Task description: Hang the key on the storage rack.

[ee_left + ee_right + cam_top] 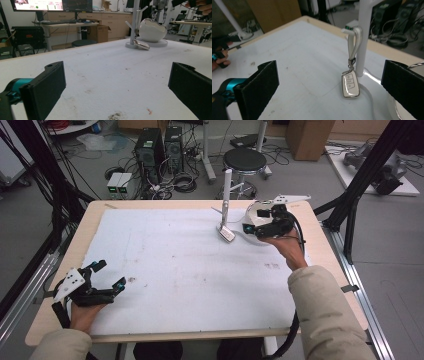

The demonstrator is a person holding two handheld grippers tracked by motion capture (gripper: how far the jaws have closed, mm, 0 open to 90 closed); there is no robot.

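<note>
At about 8 o'clock on the white mat (190,270), the left gripper (106,274) rests low near the table's near-left corner, its jaws spread wide with nothing between them; in the left gripper view only bare, speckled mat lies between the two black pads.

Moving right, toward 1 o'clock, a slim white stand (226,195) rises from a round base. From one of its pegs hangs a key fob (350,84) on a pale strap (352,45); the fob's lower end seems to rest on the base, touching or nearly so.

Just right of that, the right gripper (250,220) hovers beside the stand, next to a white egg-shaped bowl (152,30). Its jaws stand fully apart and hold nothing, the fob showing between them farther off.

The fob looks light, hard and glossy, so likely slippery across its faces; the strap is soft and will swing. A pinch across the fob's narrow edges, or on the strap just above the metal clasp, seems the surest hold.
</note>
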